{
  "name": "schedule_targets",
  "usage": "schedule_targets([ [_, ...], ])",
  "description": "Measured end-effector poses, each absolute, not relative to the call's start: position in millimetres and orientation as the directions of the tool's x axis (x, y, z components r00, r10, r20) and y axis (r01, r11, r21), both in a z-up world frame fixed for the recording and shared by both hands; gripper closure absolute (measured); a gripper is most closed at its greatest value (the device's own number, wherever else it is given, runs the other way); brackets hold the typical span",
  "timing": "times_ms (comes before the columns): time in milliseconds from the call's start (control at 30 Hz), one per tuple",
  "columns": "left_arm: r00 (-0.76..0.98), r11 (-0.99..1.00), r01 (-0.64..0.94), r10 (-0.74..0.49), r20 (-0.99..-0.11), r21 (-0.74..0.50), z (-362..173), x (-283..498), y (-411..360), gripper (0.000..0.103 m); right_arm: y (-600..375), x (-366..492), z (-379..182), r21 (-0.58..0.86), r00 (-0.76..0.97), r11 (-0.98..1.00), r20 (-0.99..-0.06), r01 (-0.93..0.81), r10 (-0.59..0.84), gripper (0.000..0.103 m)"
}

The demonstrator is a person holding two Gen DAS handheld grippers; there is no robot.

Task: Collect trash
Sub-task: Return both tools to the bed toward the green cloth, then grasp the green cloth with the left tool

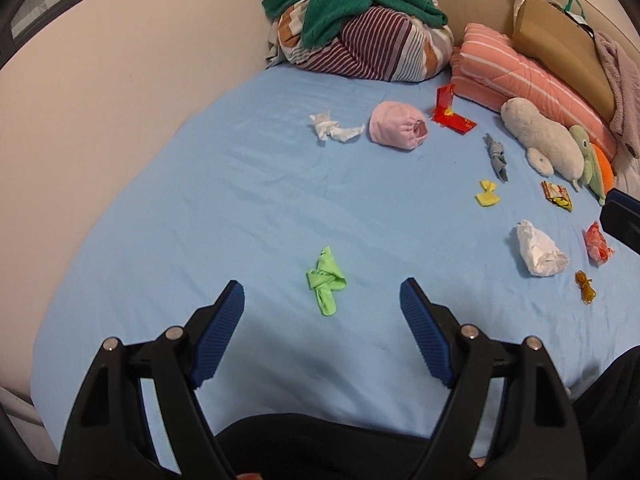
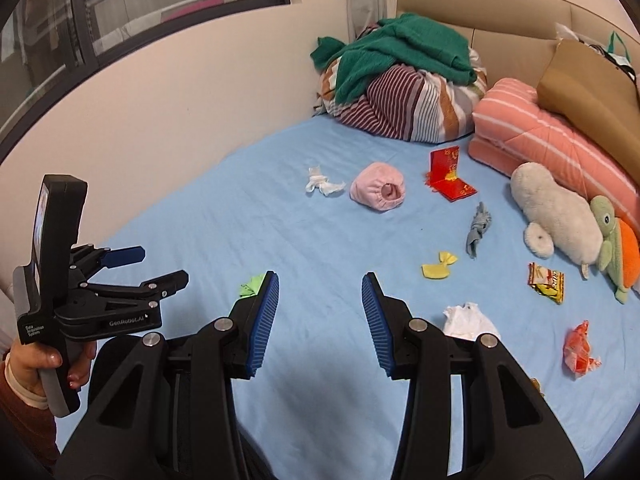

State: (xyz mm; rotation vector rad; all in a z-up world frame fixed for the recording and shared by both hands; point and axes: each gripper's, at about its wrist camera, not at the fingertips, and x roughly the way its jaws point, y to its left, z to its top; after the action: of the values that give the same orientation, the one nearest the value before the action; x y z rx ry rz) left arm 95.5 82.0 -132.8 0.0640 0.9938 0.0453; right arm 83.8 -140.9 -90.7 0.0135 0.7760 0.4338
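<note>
Trash is scattered on the blue bedsheet (image 1: 224,208). A crumpled green wrapper (image 1: 326,280) lies just beyond my left gripper (image 1: 322,288), which is open and holds nothing. The right wrist view shows that gripper (image 2: 162,266) at the left in a person's hand. My right gripper (image 2: 320,277) hovers over bare sheet, its jaws apart and empty, with the green wrapper (image 2: 250,286) beside its left finger. To the right lie white crumpled paper (image 2: 468,318), an orange-red wrapper (image 2: 580,350), a snack packet (image 2: 546,282), a yellow wrapper (image 2: 438,266) and a grey wrapper (image 2: 478,228). Farther off are white tissue (image 2: 322,186) and a red packet (image 2: 448,176).
A pink cap (image 2: 378,192) sits mid-bed. Plush toys (image 2: 556,220), a folded pink striped quilt (image 2: 552,140) and a brown paper bag (image 2: 588,88) line the right side. A striped bundle under green cloth (image 2: 400,52) fills the far corner. A cream wall (image 2: 180,100) borders the bed's left side.
</note>
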Motion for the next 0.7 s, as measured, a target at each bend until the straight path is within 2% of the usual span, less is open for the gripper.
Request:
schedule_targets([
  [400, 0.382, 0.999, -0.018, 0.041, -0.923, 0.037, -206.7, 143.4, 96.6, 0.023, -104.8, 139.8, -141.2, 0.175, 0.551, 0.904, -0.742, -0.39, 0.381, 0.061],
  [700, 0.306, 0.999, -0.044, 0.023, -0.952, 0.009, -249.7, 174.7, 102.0, 0.023, -78.7, 169.9, -173.6, 0.181, 0.506, 0.895, -0.771, -0.407, 0.386, 0.061],
])
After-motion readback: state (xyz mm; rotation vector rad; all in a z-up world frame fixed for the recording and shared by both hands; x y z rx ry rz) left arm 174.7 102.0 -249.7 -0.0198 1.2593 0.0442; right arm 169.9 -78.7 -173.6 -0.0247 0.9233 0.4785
